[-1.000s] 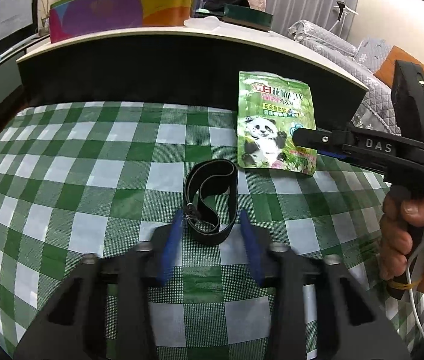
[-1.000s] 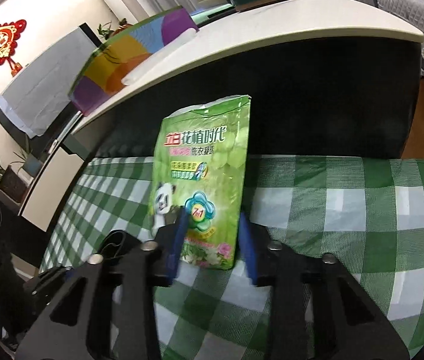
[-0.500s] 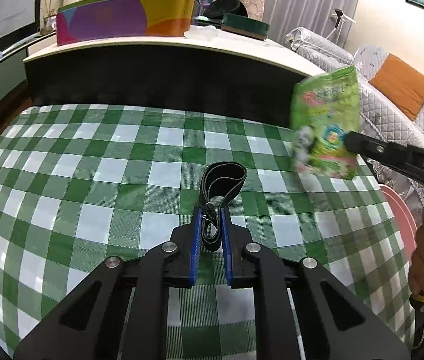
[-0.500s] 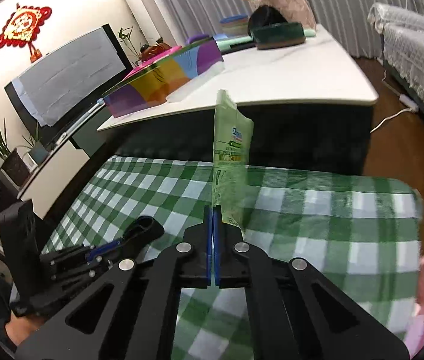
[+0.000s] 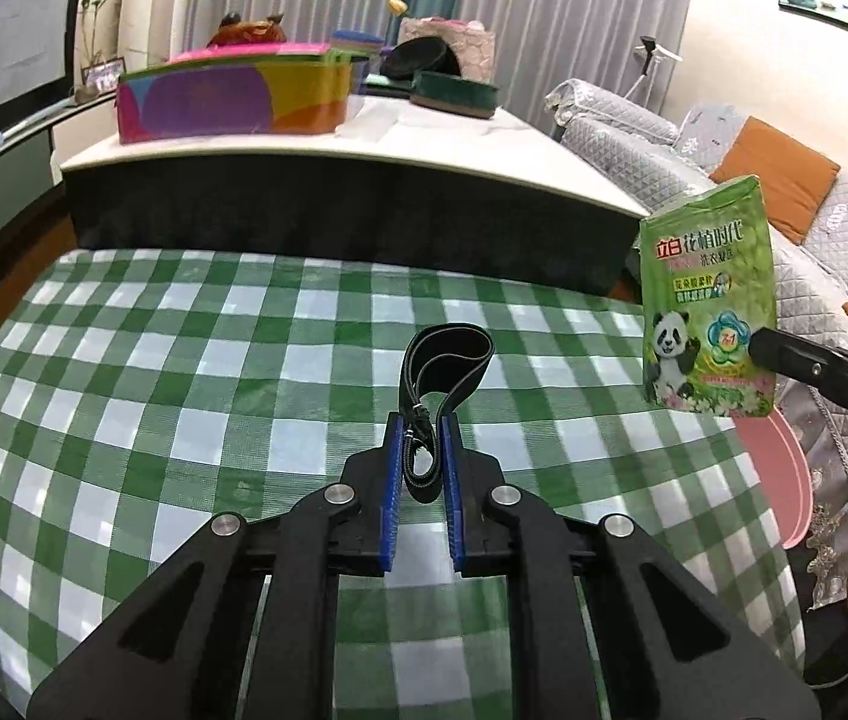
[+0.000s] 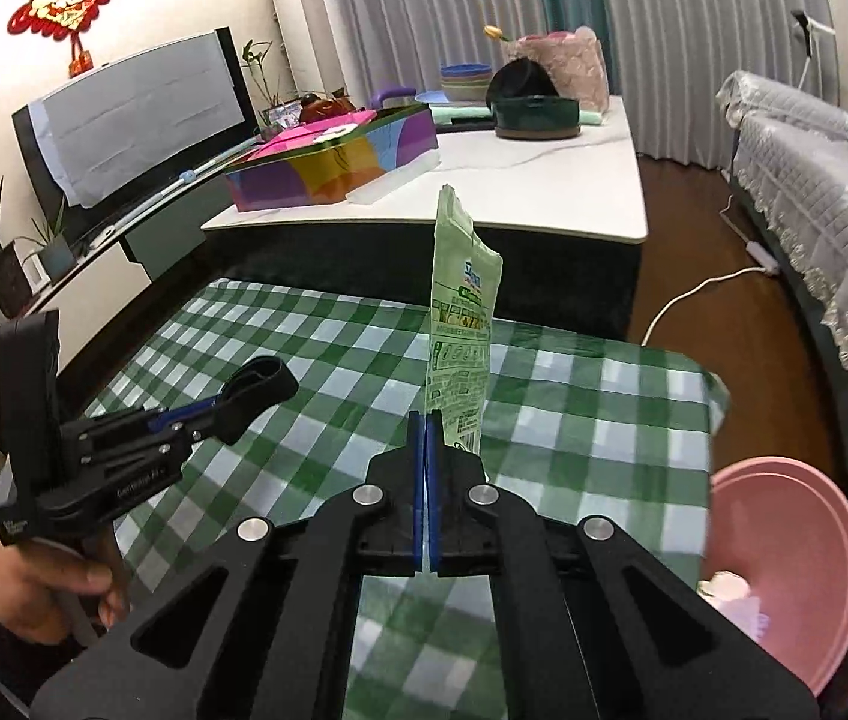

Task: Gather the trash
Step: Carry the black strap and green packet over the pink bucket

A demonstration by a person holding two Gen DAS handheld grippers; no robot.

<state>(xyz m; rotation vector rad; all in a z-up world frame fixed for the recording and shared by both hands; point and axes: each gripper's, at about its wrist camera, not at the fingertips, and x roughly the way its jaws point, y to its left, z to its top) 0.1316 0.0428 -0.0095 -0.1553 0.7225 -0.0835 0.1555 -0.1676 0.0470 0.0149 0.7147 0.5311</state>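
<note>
Over the checked tabletop (image 5: 183,396): one glossy green pouch (image 5: 709,300), one black elastic loop (image 5: 445,363). Each is pinched in closed jaws: loop in left gripper (image 5: 422,450), pouch in right gripper (image 6: 425,438)

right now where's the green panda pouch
The green panda pouch hangs upright in the air, pinched at its bottom edge by the right tongs, over the right side of the checked tablecloth and near the pink basin.

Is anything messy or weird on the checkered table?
Nothing looks spilled or broken. The left gripper pinches a black strap loop, the right gripper holds a green panda pouch upright, and a pink tub waits beside the table.
</note>
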